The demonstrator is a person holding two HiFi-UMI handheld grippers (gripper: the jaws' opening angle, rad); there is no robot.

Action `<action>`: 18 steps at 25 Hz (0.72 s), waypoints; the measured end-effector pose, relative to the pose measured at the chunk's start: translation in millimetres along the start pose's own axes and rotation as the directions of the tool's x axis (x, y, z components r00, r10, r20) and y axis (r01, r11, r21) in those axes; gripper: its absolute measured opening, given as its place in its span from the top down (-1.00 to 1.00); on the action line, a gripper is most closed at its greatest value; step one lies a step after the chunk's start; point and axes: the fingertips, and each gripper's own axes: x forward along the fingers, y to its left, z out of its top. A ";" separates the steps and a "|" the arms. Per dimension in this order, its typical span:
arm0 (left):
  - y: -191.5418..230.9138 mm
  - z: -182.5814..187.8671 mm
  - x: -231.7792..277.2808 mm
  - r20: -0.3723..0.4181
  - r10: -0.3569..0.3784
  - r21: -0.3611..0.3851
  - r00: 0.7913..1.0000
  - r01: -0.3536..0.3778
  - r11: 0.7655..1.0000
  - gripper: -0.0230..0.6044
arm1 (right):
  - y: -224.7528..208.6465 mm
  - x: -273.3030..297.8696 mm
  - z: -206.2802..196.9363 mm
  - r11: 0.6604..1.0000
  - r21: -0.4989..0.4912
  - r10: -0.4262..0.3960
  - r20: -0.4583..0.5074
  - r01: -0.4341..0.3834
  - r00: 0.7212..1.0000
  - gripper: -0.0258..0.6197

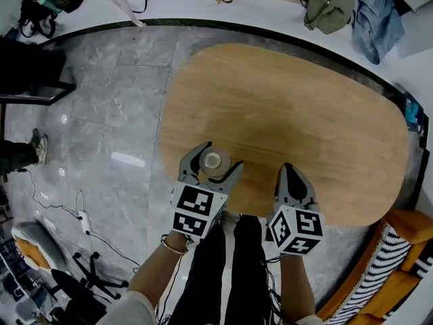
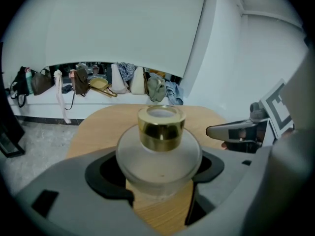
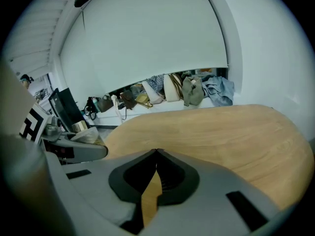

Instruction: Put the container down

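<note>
A frosted glass container [image 2: 160, 154] with a gold collar [image 2: 161, 128] and an open top sits between the jaws of my left gripper [image 2: 160, 173], which is shut on its round body. In the head view the container [image 1: 214, 162] is over the near edge of the wooden table [image 1: 298, 107], held by the left gripper [image 1: 211, 170]; whether its base touches the wood is hidden. My right gripper [image 1: 291, 179] is beside it to the right, over the near edge, shut with nothing in it. From the right gripper view its tips [image 3: 156, 152] meet, and the container [image 3: 84, 132] shows at far left.
Bags and clothes [image 1: 338, 2] lie along the white ledge beyond the table. A marble floor [image 1: 101, 127] lies left, with cables and a stand [image 1: 81, 276] near my feet. An orange striped cushion [image 1: 392, 263] sits at lower right.
</note>
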 end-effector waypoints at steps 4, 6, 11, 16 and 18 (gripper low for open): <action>10.0 6.1 21.5 -0.006 0.007 0.024 1.000 -0.007 1.000 -0.16 | -4.9 13.7 4.2 1.000 -0.006 0.007 -0.012 -0.007 1.000 0.85; 16.2 8.5 32.7 -0.007 0.014 0.033 1.000 -0.014 0.999 -0.16 | -7.7 20.0 5.6 1.000 -0.009 0.008 -0.018 -0.009 1.000 0.85; 29.4 13.4 56.8 -0.017 0.025 0.048 1.000 -0.024 0.999 -0.16 | -13.7 32.3 7.1 1.000 -0.012 0.006 -0.034 -0.007 0.999 0.85; 37.3 20.1 72.5 -0.020 0.030 0.073 0.999 -0.028 0.997 -0.16 | -21.5 42.4 7.7 1.000 -0.006 -0.004 -0.044 0.004 0.999 0.85; 40.3 20.9 77.8 -0.022 0.033 0.074 0.999 -0.031 0.997 -0.16 | -23.8 45.1 8.0 1.000 -0.003 -0.007 -0.047 0.007 0.999 0.85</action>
